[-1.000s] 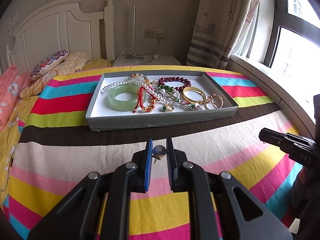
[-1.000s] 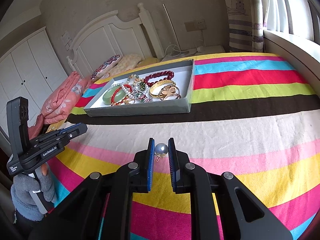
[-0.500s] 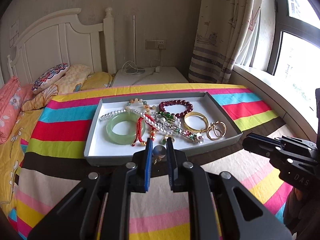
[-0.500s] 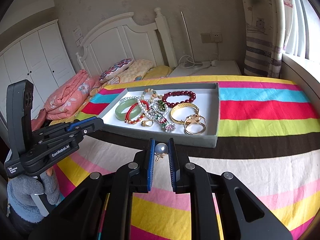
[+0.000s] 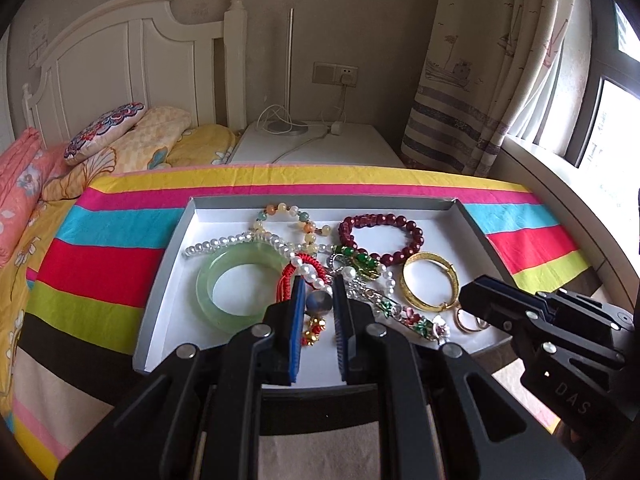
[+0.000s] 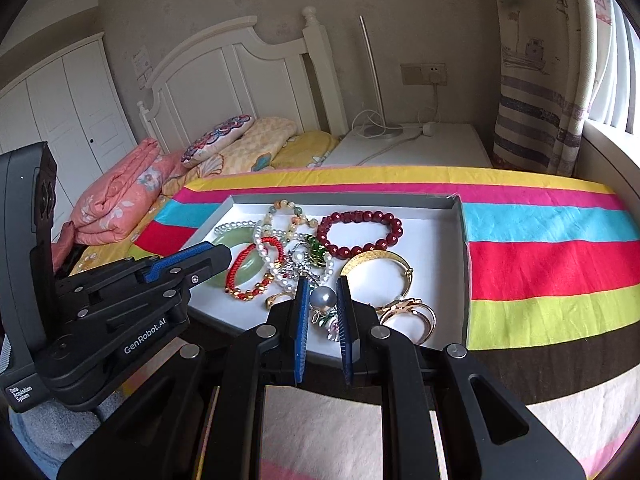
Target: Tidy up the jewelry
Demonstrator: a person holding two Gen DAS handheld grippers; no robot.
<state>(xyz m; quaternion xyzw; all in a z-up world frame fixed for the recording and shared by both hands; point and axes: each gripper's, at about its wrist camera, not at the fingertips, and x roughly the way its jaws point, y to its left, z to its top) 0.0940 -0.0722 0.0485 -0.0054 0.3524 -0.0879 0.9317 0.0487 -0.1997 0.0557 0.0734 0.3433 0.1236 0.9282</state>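
A grey tray (image 5: 164, 280) (image 6: 464, 264) with a white floor lies on the striped bedspread. It holds a green jade bangle (image 5: 208, 296), a red bead bracelet (image 5: 400, 224) (image 6: 384, 220), a gold bangle (image 5: 430, 296) (image 6: 380, 258), pearl strands and other pieces. My left gripper (image 5: 319, 300) is shut on a grey pearl earring (image 5: 319, 302) above the tray's front half. My right gripper (image 6: 323, 298) is shut on a pale pearl earring (image 6: 324, 297) above the tray's front edge. Each gripper shows in the other's view, side by side.
The striped bedspread (image 6: 552, 256) spreads right of the tray. Pillows (image 5: 104, 132) and a folded pink quilt (image 6: 116, 200) lie by the white headboard (image 5: 132, 60). A white nightstand (image 5: 320, 148) with cables stands behind. A curtain (image 5: 480, 80) and window sill are right.
Both grippers have moved forward from the near bedspread to over the tray, each still holding its pearl earring.
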